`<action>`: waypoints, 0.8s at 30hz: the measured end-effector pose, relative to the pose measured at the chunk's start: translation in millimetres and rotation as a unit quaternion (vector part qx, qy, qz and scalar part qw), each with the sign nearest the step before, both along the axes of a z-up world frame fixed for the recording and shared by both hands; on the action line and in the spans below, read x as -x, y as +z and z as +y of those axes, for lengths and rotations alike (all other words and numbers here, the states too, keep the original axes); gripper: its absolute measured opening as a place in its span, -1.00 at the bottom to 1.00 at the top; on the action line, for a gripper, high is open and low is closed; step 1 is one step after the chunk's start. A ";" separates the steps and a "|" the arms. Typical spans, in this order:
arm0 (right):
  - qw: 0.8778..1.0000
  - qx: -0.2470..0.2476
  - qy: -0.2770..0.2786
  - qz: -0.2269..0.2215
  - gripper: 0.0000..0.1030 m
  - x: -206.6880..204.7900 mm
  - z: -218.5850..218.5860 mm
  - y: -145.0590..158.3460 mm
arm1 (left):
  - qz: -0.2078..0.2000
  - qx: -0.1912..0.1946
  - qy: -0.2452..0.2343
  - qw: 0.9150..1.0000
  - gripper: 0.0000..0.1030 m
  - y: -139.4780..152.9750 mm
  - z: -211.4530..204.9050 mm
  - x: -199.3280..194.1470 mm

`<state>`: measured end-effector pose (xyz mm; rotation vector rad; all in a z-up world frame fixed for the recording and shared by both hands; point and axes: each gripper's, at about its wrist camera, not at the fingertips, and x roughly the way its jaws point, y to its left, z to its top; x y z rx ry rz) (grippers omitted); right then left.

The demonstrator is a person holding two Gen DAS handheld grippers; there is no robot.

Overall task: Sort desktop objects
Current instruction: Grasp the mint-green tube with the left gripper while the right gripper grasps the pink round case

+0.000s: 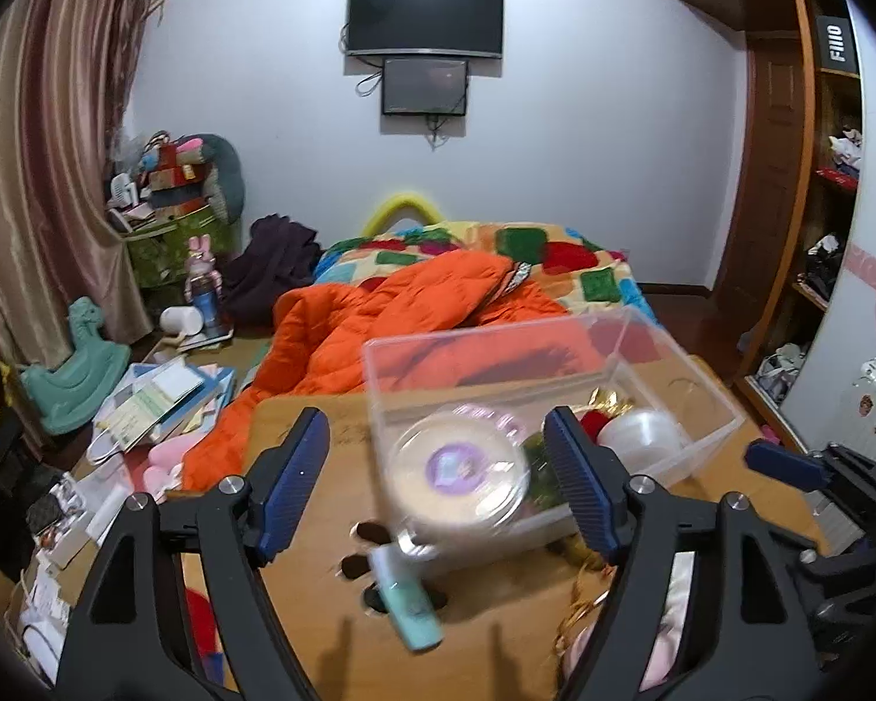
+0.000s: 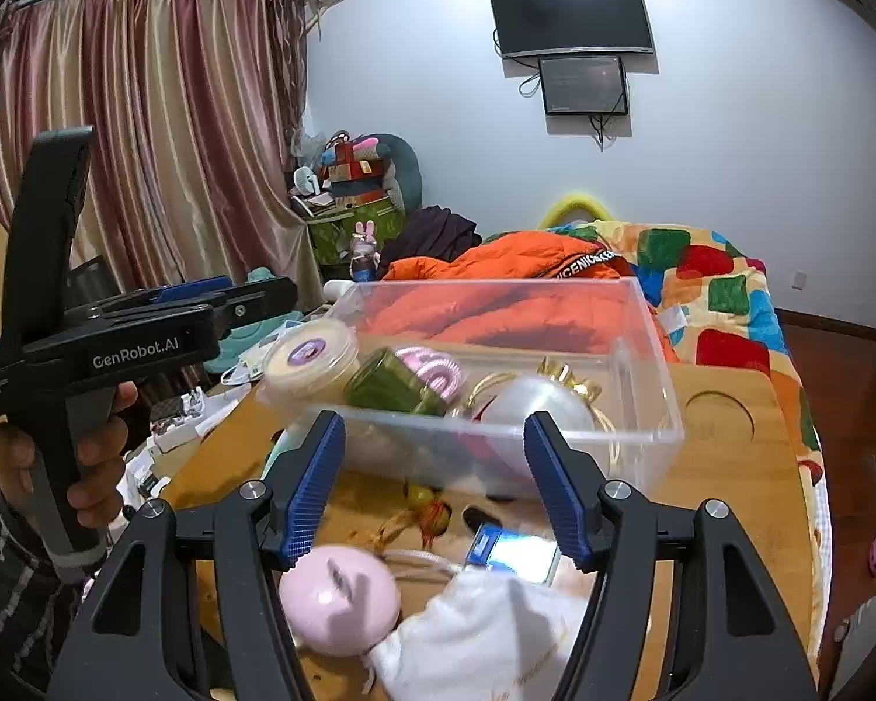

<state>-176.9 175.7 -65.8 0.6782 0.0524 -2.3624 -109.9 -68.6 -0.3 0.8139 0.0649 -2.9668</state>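
Left tongs (image 1: pixel 438 482) spread, nothing clamped between the blue pads. Right tongs (image 2: pixel 435 485) also released, nothing pinched.

Clear plastic bin (image 2: pixel 651 350) sits on the wooden surface (image 1: pixel 315 415), far of both tongs. Inside it: a round lidded tub with purple label (image 2: pixel 310 359) at the left end, tipped on its side and riding above the rim (blurred in the left wrist view), a green jar (image 2: pixel 391 388) beside it, a pink ribbed item (image 2: pixel 435 371), a pearly white ball (image 2: pixel 534 403) and gold ribbon (image 2: pixel 566 377) toward the right.

Still loose on the surface, near side of the bin: a mint-green tube (image 1: pixel 409 604) lying flat, a pink rounded object (image 2: pixel 339 599), a white cloth pouch (image 2: pixel 485 637) touching it, and a blue-edged packet (image 2: pixel 511 555) just past the pouch.

A hand (image 2: pixel 58 455) grips the left tool's handle at the left of the right wrist view. Beyond the surface, an orange quilted jacket (image 1: pixel 379 321) lies on the bed's patchwork blanket (image 1: pixel 555 257).
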 end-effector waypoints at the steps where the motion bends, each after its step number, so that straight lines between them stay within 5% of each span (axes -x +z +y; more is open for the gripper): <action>1: 1.000 0.002 0.000 -0.002 0.17 -3.3 1.0 -1.5 | -0.003 0.001 0.004 1.000 0.52 -2.2 -3.1 -2.0; 11: 0.999 -0.010 0.026 -0.026 0.18 -31.9 -8.3 -25.9 | -0.062 -0.012 0.031 0.998 0.53 -52.8 -25.6 -21.1; 24: 0.994 -0.058 0.058 -0.070 0.22 -37.7 -34.2 -67.2 | -0.113 -0.014 0.008 0.993 0.45 -100.1 -16.8 -7.1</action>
